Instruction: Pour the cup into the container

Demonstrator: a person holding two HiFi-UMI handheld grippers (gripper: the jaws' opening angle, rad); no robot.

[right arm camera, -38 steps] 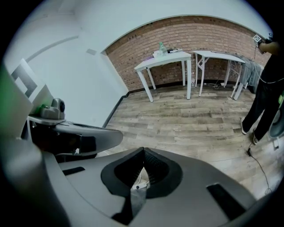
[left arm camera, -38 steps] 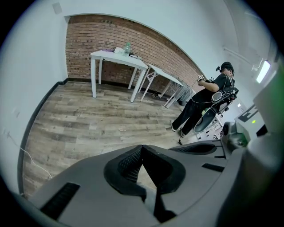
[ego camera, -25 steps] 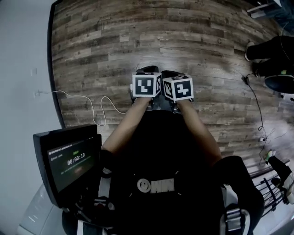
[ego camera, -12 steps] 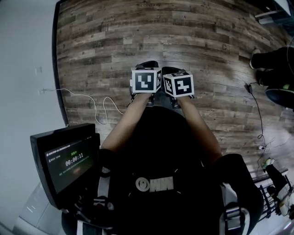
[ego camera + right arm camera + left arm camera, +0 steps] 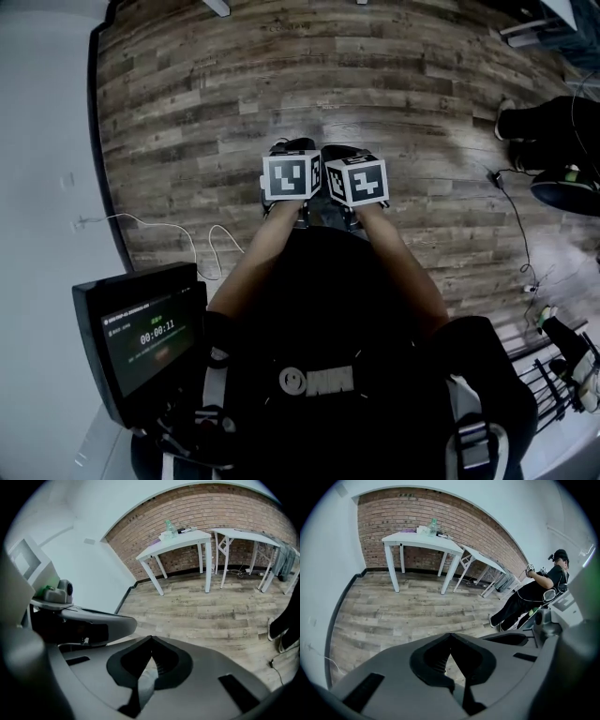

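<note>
Approach step, nothing grasped: left gripper (image 5: 450,637) and right gripper (image 5: 151,639) jaws together, empty, well short of white table (image 5: 423,540). Cup, container likely on table, too small to confirm. Next: reach table, open jaws at cup.

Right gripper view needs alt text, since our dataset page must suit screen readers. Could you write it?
The right gripper, jaws shut and empty, is held above a wood-plank floor, facing a white table by a brick wall. A bottle and other small items stand on the table; a second white table stands to its right.
</note>
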